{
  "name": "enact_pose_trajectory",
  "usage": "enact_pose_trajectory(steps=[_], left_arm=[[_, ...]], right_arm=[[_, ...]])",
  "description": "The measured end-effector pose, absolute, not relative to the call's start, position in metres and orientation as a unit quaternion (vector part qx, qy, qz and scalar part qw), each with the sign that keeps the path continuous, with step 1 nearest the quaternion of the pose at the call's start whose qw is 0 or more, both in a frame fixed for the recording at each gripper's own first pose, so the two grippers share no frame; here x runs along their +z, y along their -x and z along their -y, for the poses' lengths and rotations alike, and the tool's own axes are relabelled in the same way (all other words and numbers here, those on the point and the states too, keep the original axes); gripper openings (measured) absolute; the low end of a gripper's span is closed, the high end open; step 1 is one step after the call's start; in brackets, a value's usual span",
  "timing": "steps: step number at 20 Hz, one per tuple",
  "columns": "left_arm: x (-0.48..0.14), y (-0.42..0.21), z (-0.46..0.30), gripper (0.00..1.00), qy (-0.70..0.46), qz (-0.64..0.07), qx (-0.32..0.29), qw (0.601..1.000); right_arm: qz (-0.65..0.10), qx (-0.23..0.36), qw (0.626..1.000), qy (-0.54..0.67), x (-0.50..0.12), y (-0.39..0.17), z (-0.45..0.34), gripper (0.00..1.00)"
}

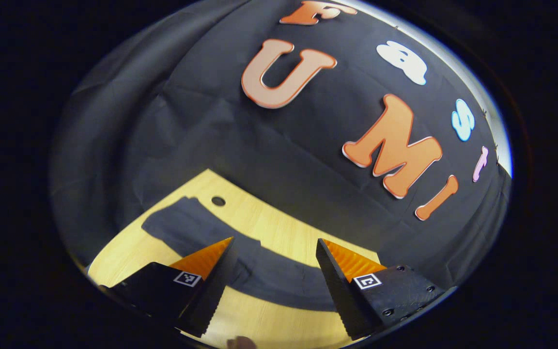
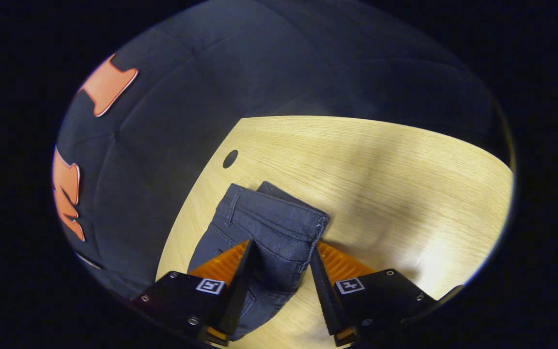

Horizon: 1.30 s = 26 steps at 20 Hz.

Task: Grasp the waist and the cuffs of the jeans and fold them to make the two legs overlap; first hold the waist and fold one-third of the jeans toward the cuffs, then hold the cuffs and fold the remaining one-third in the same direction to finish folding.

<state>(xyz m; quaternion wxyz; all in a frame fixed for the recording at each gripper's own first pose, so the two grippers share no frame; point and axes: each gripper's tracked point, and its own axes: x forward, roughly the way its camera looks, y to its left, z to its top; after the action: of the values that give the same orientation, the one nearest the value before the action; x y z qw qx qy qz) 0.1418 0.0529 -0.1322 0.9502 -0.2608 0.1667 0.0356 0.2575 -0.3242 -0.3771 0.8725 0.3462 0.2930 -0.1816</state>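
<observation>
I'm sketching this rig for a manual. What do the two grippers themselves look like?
Both match: the left gripper and right gripper each have two wedge-shaped jaws with ribbed inner faces and toothed edges, on black blocks fastened with screws. Each block carries a small square black-and-white marker.

One pair of jeans [image 2: 264,237], dark denim, lies on one wooden tabletop [image 2: 380,194]; in the left gripper view the same single garment [image 1: 259,271] stretches as a long band across that tabletop [image 1: 269,223]. One round hole [image 2: 230,158] pierces the tabletop near its edge, seen also in the left gripper view [image 1: 218,200]. Two grippers: the left gripper [image 1: 275,252] with two fingers [image 1: 211,257], and the right gripper [image 2: 280,257] with two fingers [image 2: 225,264]. Each finger carries one square printed marker [image 1: 187,278], two per gripper, four in all. One dark cloth wall [image 2: 172,111] stands behind the tabletop.
</observation>
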Motion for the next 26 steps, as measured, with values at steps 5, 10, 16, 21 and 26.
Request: enact_pose_trajectory(steps=[5, 10, 16, 21, 26], left_arm=[[-0.137, -0.134, -0.067, 0.98, 0.216, -0.164, 0.056, 0.961], [-0.129, -0.121, -0.103, 0.98, 0.272, -0.139, 0.052, 0.951], [-0.145, -0.106, -0.162, 0.98, 0.293, -0.132, 0.064, 0.945], [-0.159, -0.095, -0.197, 0.97, 0.272, -0.152, 0.052, 0.949], [-0.173, -0.084, -0.230, 0.97, 0.315, -0.163, 0.052, 0.934]], right_arm=[[-0.275, -0.185, 0.862, -0.384, -0.362, -0.263, 0.313, 0.17], [-0.227, -0.138, 0.908, -0.323, -0.280, -0.268, 0.274, 0.16], [-0.175, -0.035, 0.952, -0.250, -0.175, -0.276, 0.154, 0.16], [-0.177, 0.054, 0.967, -0.176, -0.152, -0.278, 0.014, 0.16], [-0.240, 0.116, 0.959, -0.095, -0.212, -0.298, -0.119, 0.16]])
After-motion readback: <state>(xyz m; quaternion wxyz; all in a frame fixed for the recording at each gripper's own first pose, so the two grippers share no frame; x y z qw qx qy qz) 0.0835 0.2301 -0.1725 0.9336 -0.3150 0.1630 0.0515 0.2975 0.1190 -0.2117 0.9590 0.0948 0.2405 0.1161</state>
